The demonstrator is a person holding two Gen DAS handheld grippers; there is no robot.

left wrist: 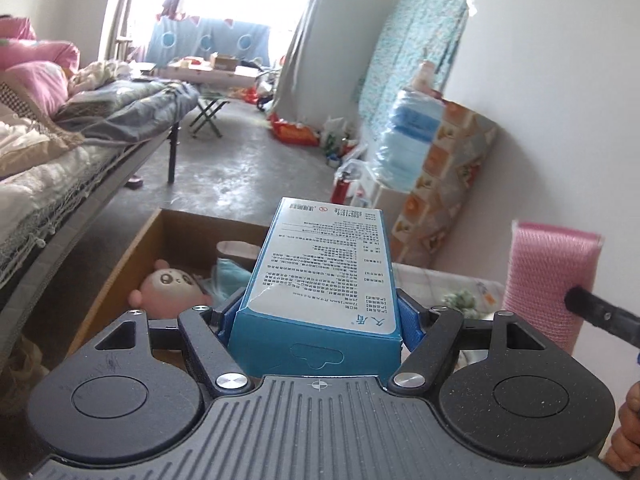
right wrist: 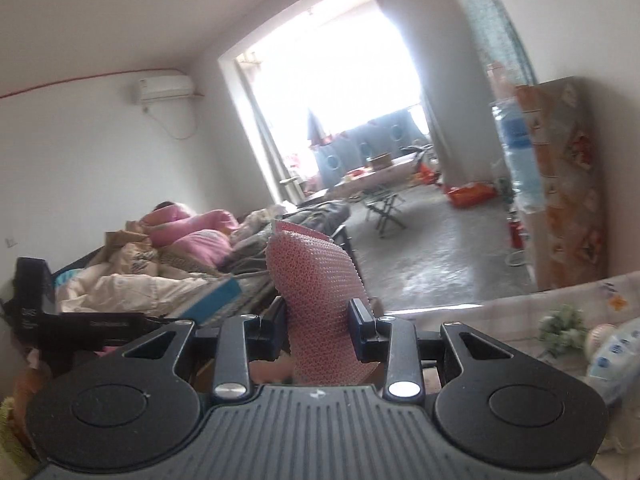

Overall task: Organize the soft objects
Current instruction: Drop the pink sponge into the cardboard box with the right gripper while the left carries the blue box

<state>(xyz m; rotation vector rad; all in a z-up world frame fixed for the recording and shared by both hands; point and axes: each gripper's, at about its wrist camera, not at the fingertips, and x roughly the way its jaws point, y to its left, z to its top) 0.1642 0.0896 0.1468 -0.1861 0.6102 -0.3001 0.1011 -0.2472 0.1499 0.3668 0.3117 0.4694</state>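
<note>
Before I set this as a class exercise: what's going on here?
A person holds a gripper in each hand. The left gripper is shut on a blue box, raised above an open cardboard box holding a pink plush toy. The right gripper is shut on a pink bubble-wrap roll. Neither is put away yet.

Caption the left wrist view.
Left claw grips a blue box above a cardboard box holding a pink plush.
</note>
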